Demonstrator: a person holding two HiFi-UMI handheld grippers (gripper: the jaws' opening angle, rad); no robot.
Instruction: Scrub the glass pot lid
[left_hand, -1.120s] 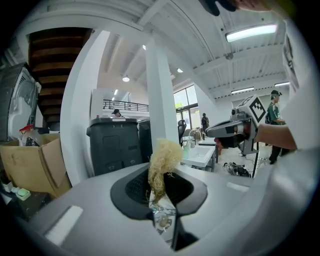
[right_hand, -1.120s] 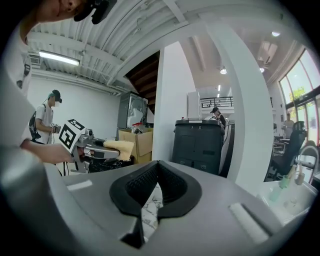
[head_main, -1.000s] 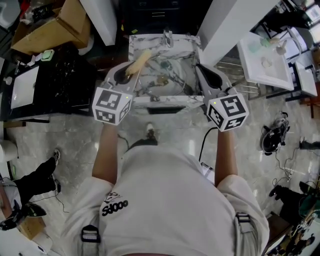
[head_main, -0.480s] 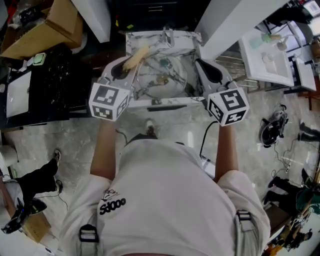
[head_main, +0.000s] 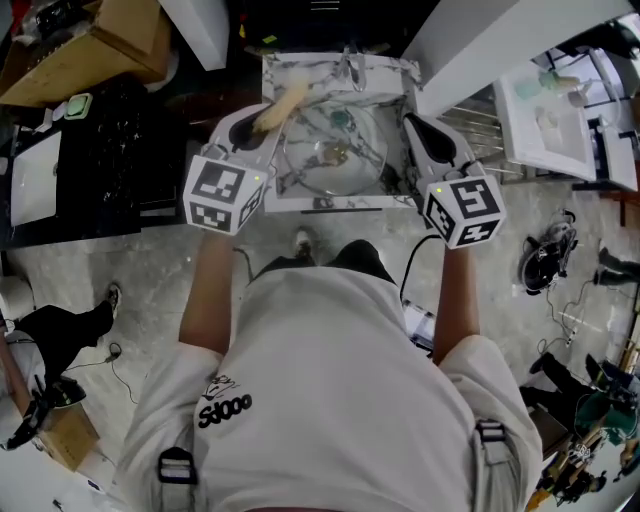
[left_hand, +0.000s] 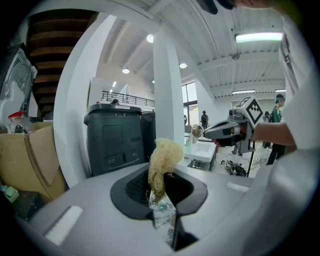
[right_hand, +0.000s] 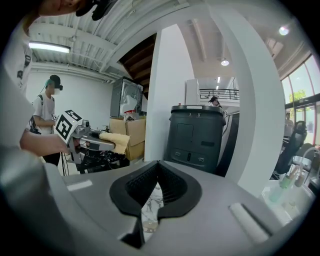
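Left gripper (head_main: 264, 122): jaws clenched on a pale yellow fibrous loofah scrubber (head_main: 285, 103), its tuft sticking out past the tips (left_hand: 161, 161). Right gripper (head_main: 414, 128): jaws pressed together, nothing between them. The 2 grippers are held level, well apart. The clear round glass pot lid (head_main: 350, 160) lies in the white marble-patterned sink basin (head_main: 330, 203), below and between both sets of jaws. The scrubber tuft hangs over the basin's far left corner, beside the lid's rim.

From here I can barely trace the clear glass pot lid (head_main: 335, 152) in the sink (head_main: 385, 68), and the fibre scrubber (left_hand: 163, 154) hides where the fingers of the left gripper (left_hand: 159, 174) meet.
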